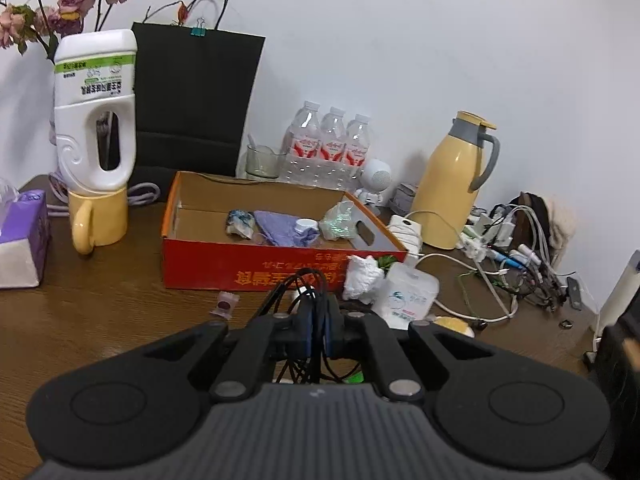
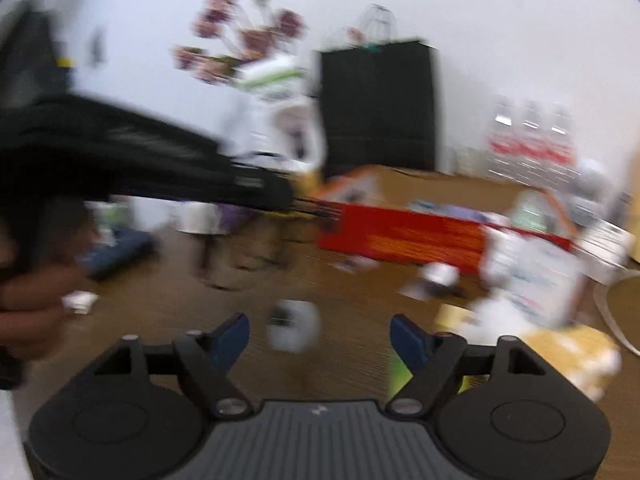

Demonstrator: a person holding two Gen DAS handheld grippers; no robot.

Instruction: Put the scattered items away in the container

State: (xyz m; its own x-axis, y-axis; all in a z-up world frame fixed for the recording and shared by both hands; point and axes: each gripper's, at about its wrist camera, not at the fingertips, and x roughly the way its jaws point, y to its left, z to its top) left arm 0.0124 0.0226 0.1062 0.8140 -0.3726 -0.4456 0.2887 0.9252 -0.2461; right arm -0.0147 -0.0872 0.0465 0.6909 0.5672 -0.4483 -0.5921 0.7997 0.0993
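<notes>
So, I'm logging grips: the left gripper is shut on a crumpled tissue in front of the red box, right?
Not quite. The left wrist view shows the left gripper shut on a black cable, not a tissue, in front of the red box.

The left gripper (image 1: 319,326) points forward and somewhat downward, its two blue pads (image 1: 308,330) pressed together on a thin black cable (image 1: 298,280) — loops of it rise above the fingertips and more strands hang below them. The right gripper (image 2: 320,334) also tilts downward, its blue-tipped fingers (image 2: 234,336) standing wide apart with nothing pressed between them. In the blurred right wrist view the left gripper reaches across from the left — a hand (image 2: 36,300) wrapped round its grip.
</notes>
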